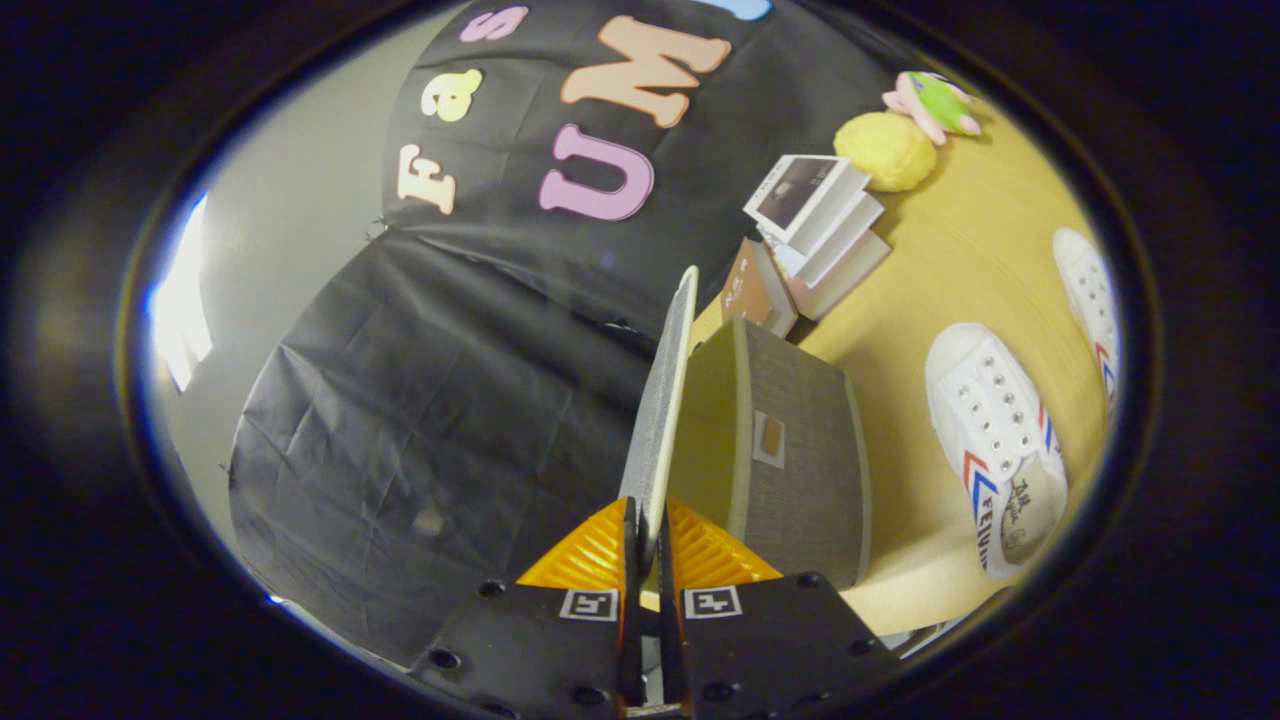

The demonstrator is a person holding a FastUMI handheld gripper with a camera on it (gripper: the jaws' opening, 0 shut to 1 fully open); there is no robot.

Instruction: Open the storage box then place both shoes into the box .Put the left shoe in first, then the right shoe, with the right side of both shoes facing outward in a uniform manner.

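Gripper (648, 545) fingers are clamped on the free edge of the storage box lid (660, 400), one finger on each face, no visible gap on either side. View is rolled hard, so the tabletop runs up the far side of the fingers.

Lid is a thin flat panel seen almost edge-on, running straight ahead from between the fingers, swung up and away from the box body. Its grey woven face is on one side and a pale rim lines the edge.

Storage box (800, 450) is just beside the lid, beyond one finger: grey fabric outer wall with a small label pocket, olive lining visible on the inside, so the box is open. It sits on the yellow wooden table (960, 260).

Both shoes are outside the box, on the table. Nearer white canvas sneaker (995, 440) with red and blue side stripes lies close to the box, laces up. Second white sneaker (1090, 300) lies farther off, apart from the first, partly cut off.

Beyond the box: stack of books (815, 230), one brown-covered book touching the stack on the lid side. Past those, a yellow plush ball (885, 150) and a green-and-pink plush toy (935, 100) just beside it, near the black cloth wall (420, 400).
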